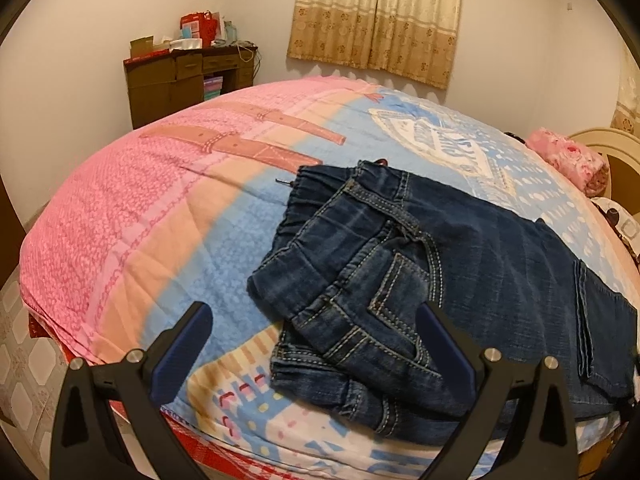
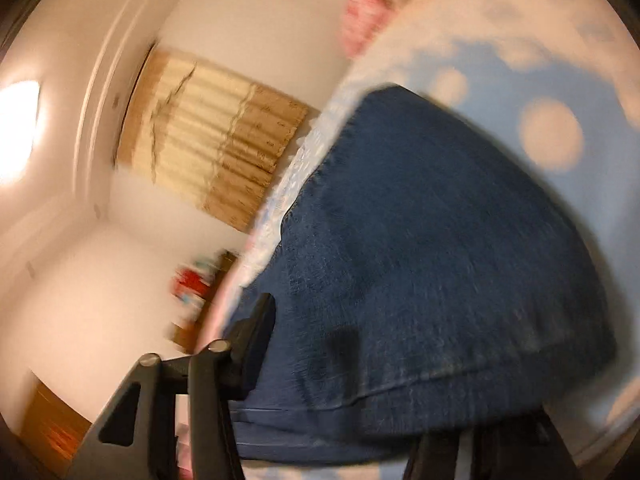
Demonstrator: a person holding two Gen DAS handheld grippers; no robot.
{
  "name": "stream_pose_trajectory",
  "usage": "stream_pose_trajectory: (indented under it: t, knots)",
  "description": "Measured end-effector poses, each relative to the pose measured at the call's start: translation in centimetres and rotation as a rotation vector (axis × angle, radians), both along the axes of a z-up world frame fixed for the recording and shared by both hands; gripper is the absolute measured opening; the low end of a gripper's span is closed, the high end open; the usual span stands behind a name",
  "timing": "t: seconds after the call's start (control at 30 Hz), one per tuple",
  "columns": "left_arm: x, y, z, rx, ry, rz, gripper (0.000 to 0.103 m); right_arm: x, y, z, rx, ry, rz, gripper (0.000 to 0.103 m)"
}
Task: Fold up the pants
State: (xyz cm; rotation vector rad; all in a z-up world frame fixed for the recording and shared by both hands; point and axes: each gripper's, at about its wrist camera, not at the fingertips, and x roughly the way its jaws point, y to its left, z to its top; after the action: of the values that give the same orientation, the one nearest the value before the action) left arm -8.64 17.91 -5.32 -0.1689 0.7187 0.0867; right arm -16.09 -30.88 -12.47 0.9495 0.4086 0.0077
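Dark blue jeans [image 1: 420, 264] lie on the bed, waistband towards the left and legs running off to the right. My left gripper [image 1: 316, 320] hovers open at the near edge of the bed. The waist and back pocket lie between its blue-padded fingers [image 1: 192, 336], which do not press on the cloth. In the tilted, blurred right wrist view the leg end of the jeans [image 2: 420, 240] fills the picture. My right gripper [image 2: 312, 332] is shut on that cloth. One finger [image 2: 260, 336] shows at the cloth's edge, and the denim hides the other.
The bed has a pink, peach and blue patterned cover [image 1: 132, 220]. A pink pillow [image 1: 572, 160] lies at the headboard on the right. A brown desk [image 1: 180, 80] with boxes stands in the far corner, with a beige curtain [image 1: 376, 20] beside it.
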Motion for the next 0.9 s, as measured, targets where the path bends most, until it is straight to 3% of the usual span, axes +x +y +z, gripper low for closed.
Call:
stream_pose_trajectory:
  t: [0.03,0.2,0.3,0.37,0.43,0.53,0.67,0.8,0.9]
  knots:
    - [0.0,0.0,0.1,0.003,-0.001,0.001,0.103,0.2,0.1,0.5,-0.067,0.012,-0.005,0.006]
    - [0.2,0.3,0.0,0.003,0.002,0.022,0.103,-3.1,-3.6,3.0,-0.202,-0.098,-0.181,0.005]
    - [0.6,0.1,-0.6,-0.005,0.027,0.021,0.103,-3.3,-5.7,1.7,-0.126,-0.089,-0.178,0.005]
    - [0.6,-0.3,-0.7,0.001,0.033,0.013,0.103,-2.0,-5.6,-0.6,-0.097,-0.032,-0.164,0.005]
    - [0.5,-0.6,-0.5,0.017,0.028,0.007,0.103,-2.2,-5.3,-1.7,-0.088,-0.036,-0.159,0.006]
    - [0.2,-0.8,0.1,0.047,0.008,0.007,0.103,-2.6,-5.0,-1.7,-0.101,-0.046,-0.145,0.009]
    - [0.2,-0.3,0.1,0.04,0.003,0.017,0.103,-5.2,-5.5,-1.5,-0.082,0.049,-0.075,0.02]
    - [0.4,-0.3,-0.2,0.027,0.014,0.021,0.103,-9.4,-6.1,0.6,-0.184,0.088,-0.095,0.026]
    - [0.5,-1.0,0.0,0.028,0.012,0.006,0.103,-9.9,-6.0,3.3,-0.355,0.067,-0.113,0.026]
